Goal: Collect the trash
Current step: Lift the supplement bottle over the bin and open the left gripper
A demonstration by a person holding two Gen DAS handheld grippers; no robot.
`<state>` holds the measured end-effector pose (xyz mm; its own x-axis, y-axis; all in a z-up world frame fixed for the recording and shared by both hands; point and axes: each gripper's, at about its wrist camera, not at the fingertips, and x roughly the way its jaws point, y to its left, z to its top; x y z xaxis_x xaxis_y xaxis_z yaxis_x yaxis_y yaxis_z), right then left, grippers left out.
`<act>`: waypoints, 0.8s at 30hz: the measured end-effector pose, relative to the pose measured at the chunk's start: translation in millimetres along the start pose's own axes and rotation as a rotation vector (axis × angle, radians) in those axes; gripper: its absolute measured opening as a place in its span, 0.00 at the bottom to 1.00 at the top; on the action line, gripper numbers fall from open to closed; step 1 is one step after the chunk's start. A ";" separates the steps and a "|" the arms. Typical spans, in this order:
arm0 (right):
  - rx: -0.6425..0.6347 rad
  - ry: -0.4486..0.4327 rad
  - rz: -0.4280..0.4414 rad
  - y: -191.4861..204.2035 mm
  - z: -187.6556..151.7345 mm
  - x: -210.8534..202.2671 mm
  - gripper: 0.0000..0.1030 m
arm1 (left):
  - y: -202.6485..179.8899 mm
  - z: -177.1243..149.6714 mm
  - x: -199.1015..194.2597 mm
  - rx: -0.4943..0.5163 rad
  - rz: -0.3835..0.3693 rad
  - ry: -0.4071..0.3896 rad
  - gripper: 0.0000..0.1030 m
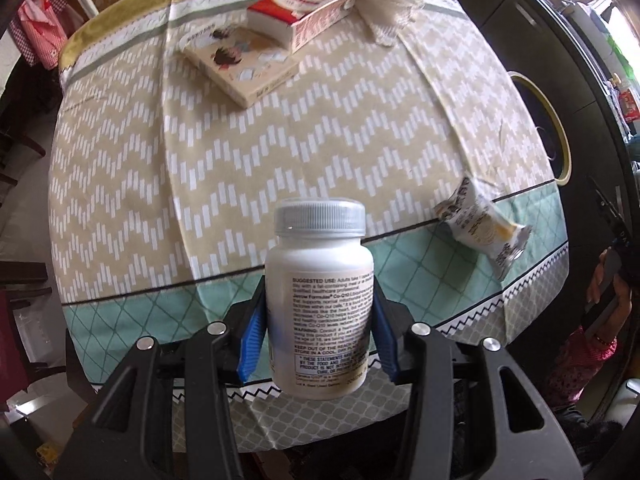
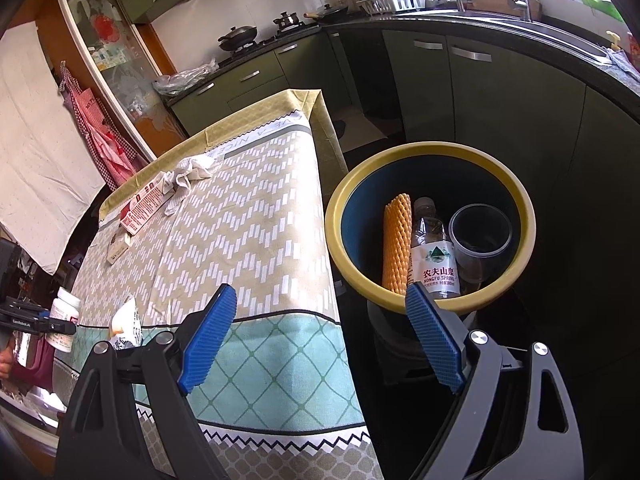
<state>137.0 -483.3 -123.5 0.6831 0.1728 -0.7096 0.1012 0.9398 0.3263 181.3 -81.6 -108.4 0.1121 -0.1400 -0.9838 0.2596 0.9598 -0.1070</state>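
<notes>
Your left gripper (image 1: 320, 320) has its blue pads clamped on the lower body of the white pill bottle (image 1: 320, 300), which hangs above the near, green-checked edge of the tablecloth (image 1: 280, 140); the grip sits low on a smooth round wall, so a quick swing could let the bottle twist or slip out before it reaches the bin. Just beside it, the crinkled snack wrapper (image 1: 480, 228) lies close to the table's edge, and a careless pass could knock it to the floor. Your right gripper (image 2: 320, 340) stands wide with nothing between its jaws, hovering between the table corner and the yellow-rimmed bin (image 2: 520, 208), so it may block the drop path if it stays there. Inside the bin you can see an orange foam net sleeve (image 2: 396, 240), a clear water bottle (image 2: 434, 252) and a clear plastic cup (image 2: 480, 232), leaning together. Farther off, the red and white carton (image 1: 304, 12), a flat illustrated box (image 1: 244, 64) and a crumpled cloth (image 1: 396, 12) still wait on the table
</notes>
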 end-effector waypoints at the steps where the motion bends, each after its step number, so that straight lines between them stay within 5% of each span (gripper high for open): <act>1: 0.003 -0.006 -0.004 -1.9 0.2 -2.7 0.83 | -8.3 6.1 -5.6 0.019 -0.003 -0.012 0.43; 12: 0.096 -0.083 -0.107 -54.6 -2.7 -39.3 0.83 | -182.4 104.7 -41.8 0.379 -0.091 -0.161 0.43; 17: 0.148 -0.088 -0.137 -83.3 -8.8 -47.1 0.83 | -279.5 150.8 -3.3 0.490 -0.141 -0.143 0.43; 24: 0.204 -0.098 -0.171 -111.8 -14.1 -58.3 0.83 | -362.7 195.5 77.4 0.525 -0.159 -0.054 0.44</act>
<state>75.6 -594.3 -127.4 0.7093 -0.0217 -0.7046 0.3574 0.8726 0.3329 283.3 -488.1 -117.6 0.0782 -0.2987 -0.9511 0.7195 0.6773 -0.1535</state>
